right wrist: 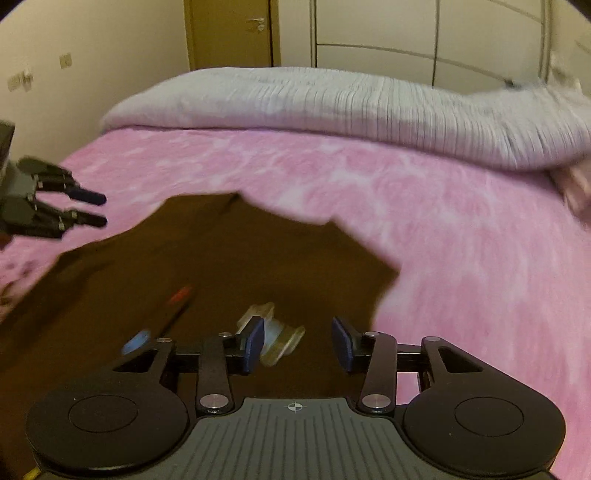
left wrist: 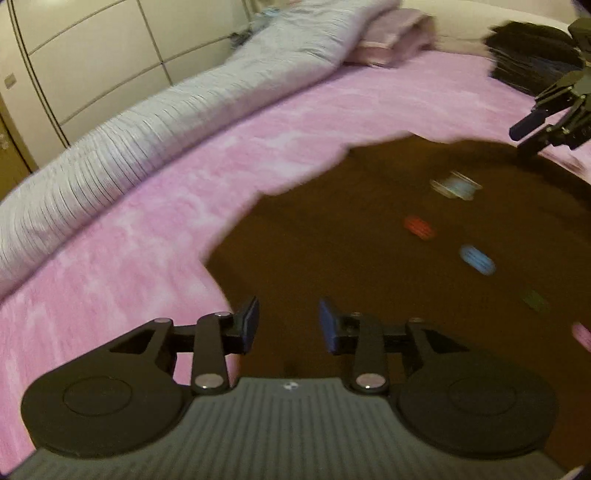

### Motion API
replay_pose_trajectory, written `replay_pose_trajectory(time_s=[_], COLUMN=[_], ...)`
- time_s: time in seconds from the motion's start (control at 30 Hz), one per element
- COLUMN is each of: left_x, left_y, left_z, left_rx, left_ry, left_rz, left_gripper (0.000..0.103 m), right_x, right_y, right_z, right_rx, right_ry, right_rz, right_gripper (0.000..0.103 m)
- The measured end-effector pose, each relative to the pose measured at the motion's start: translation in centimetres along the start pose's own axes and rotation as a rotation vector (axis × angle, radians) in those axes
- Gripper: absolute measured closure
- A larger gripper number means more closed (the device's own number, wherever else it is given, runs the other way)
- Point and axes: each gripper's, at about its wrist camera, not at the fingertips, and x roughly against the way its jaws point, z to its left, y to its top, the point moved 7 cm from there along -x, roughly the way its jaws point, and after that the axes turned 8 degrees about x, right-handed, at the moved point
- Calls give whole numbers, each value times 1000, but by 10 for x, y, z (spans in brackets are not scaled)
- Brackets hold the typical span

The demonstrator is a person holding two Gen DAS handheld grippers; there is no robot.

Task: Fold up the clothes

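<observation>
A dark brown shirt [left wrist: 369, 229] with small coloured prints lies spread on the pink bedcover [left wrist: 147, 221]; it also shows in the right wrist view [right wrist: 229, 258]. My left gripper [left wrist: 288, 326] is open and empty, hovering over the shirt's near edge. My right gripper [right wrist: 298, 343] is open and empty above the shirt near its right edge. Each gripper appears in the other's view: the right one [left wrist: 532, 129] at the far right, the left one [right wrist: 99, 209] at the far left, both open. Both views are motion-blurred.
A grey ribbed duvet [left wrist: 155, 122] is rolled along the bed's far side [right wrist: 351, 107]. A folded pink cloth [left wrist: 395, 40] and a dark pile of clothes [left wrist: 532, 55] lie at the bed's far end. Wardrobe doors [left wrist: 92, 55] and a room door [right wrist: 231, 33] stand behind.
</observation>
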Motion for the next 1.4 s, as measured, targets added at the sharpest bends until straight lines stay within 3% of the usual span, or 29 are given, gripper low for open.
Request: replay_pose_trajectory(time_s=[0.17,0.23,0.33,0.43,0.53,0.63,0.8,1.0,1.17,1.23,1.3,1.37,1.4], left_x=[32,45,59,70,71,57,-7,-109,-181,-205,-212,-209,-206], left_y=[-75,-92,-96,-87,-70,-46,7,69,103,104,101,98,96], left_z=[-52,-66,-73,-87,-100,-94,-36,43,72,80,83,84,82], left_rx=[21,-14,23,41,-50,-77,-27,-38,-82,-95,-65,-41,-40], left_ry=[-25,31,50,2,-12,-32,-38,-9,-67,-96,-156,-188,-200], left_rz=[99,76,82,60,36,29,26,41,54,104,106,111,108], left_gripper=[71,71,71,70,69,66,63,61,61,58,58,76,88], right_x=[42,56,78,91,84,69,9,-83,-152,-161,-166,-172,-174], right_y=[-90,-108,-128,-120,-106,-86,-31,39,69,70,69,69,68], right_z=[23,22,19,8,-15,-42,-85,-121,-140,-142,-142,-143,-143], right_rx=[-171,-217,-287,-334,-354,-356,-341,-171,-78,-58,-40,-23,-14], right_ry=[-4,-18,-34,-59,-54,-26,52,87,130,141,153,165,171], right_rz=[57,42,8,-60,-83,-99,-84,-30,3,16,27,38,44], right_gripper=[55,55,55,54,54,54,54,54,54,54,54,54,67])
